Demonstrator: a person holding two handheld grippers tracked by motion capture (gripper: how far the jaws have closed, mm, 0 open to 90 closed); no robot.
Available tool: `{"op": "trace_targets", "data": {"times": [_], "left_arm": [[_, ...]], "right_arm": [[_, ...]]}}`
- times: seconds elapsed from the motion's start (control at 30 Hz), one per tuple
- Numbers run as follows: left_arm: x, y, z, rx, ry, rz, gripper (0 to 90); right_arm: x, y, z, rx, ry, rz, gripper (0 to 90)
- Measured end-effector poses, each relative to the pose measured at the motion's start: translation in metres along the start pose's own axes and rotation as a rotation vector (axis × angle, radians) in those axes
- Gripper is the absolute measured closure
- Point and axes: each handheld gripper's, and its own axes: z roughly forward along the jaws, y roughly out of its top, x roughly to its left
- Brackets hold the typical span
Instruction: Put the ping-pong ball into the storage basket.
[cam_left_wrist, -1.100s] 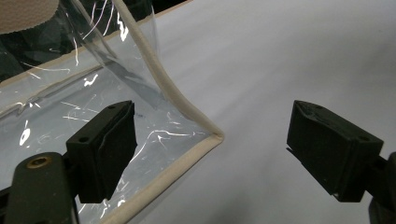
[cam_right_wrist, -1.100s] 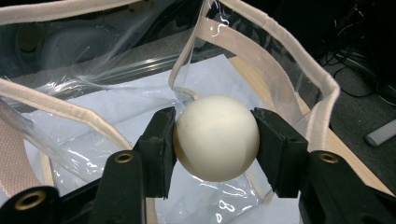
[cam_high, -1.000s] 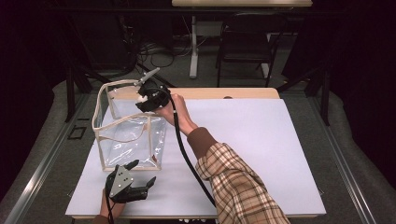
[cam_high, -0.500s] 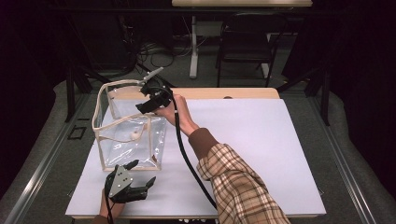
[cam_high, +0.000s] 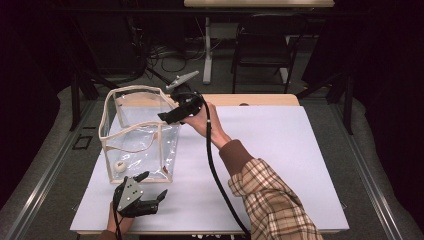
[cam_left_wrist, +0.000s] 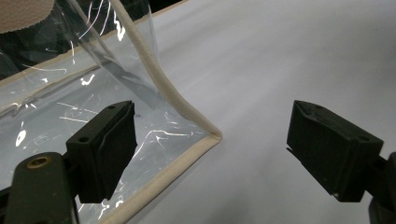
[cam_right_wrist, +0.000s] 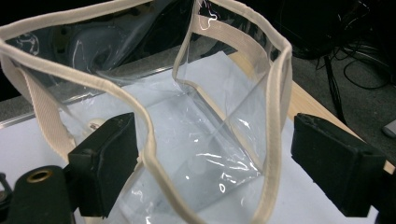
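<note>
In the high view, a clear bag (cam_high: 140, 135) with cream trim stands open-topped at the left centre of the frame on the white table (cam_high: 280, 165). A small pale ball (cam_high: 119, 166) lies inside it, low at its near-left corner. The right gripper (cam_high: 165, 118) hangs at the upper centre, just at the bag's right rim, held by a hand in a plaid sleeve (cam_high: 270, 200) that runs down to the lower right. Its jaws have just been opening, and nothing is between them. The left gripper (cam_high: 150, 186) rests at the lower left of the frame, just in front of the bag's near side, jaws spread.

In the left gripper view, the two black jaws stand wide apart at the lower left and lower right. The bag's trimmed bottom corner (cam_left_wrist: 205, 137) lies in the gap between them, closer to the left jaw, with neither pad pressing on it. Bare table surface takes up the right half.

In the right gripper view, the jaws stand wide at the lower corners, gripping nothing. The bag's open mouth (cam_right_wrist: 275, 60) spans the frame beyond them, and the ball (cam_right_wrist: 95, 124) peeks out just above the left jaw.
</note>
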Motion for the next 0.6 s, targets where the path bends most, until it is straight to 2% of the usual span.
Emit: {"op": "trace_targets", "data": {"times": [0.3,0.6], "left_arm": [[0.000,0.000,0.000,0.004,-0.004,0.000,16.0],[0.000,0.000,0.001,0.004,-0.003,0.001,16.0]], "right_arm": [[-0.009,-0.019,-0.022,0.008,-0.015,0.004,12.1],[-0.016,-0.036,-0.037,0.009,-0.016,0.022,10.6]]}}
